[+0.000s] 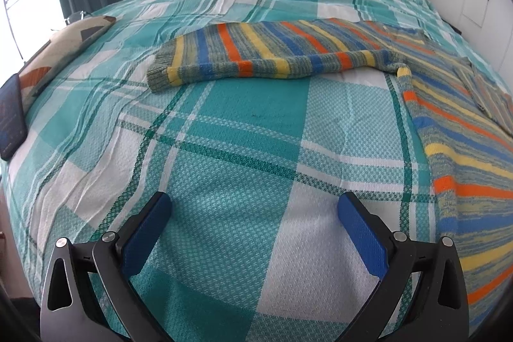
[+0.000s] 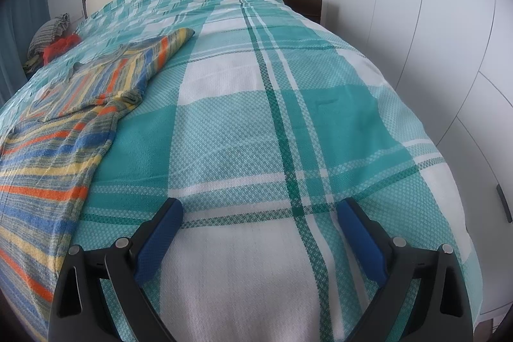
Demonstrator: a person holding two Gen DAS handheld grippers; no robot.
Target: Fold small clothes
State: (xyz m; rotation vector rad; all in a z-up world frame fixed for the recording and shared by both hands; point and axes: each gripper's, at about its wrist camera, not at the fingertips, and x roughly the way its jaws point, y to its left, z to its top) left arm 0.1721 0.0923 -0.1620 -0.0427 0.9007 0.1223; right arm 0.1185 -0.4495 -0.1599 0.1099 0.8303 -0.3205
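Blue-padded fingers of the left gripper (image 1: 255, 207) stand spread wide over bare plaid bedspread (image 1: 224, 156), grasping nothing and touching no garment. Ahead of it and to its right lies the striped knit sweater (image 1: 449, 130), spread flat: bands of blue, orange, yellow and grey-green, one sleeve (image 1: 256, 60) stretched straight out leftward across the bed well ahead of the fingertips, cuff at its far left end. Sweater body runs down the right edge of this view, near the right finger but apart from it.

Right gripper (image 2: 259, 209) is likewise released, jaws wide apart, empty, over plain bedspread (image 2: 288, 133). Sweater (image 2: 48, 156) lies to its left, hem edge near the left finger; contact cannot be confirmed. Other sleeve (image 2: 166, 50) extends ahead-left.
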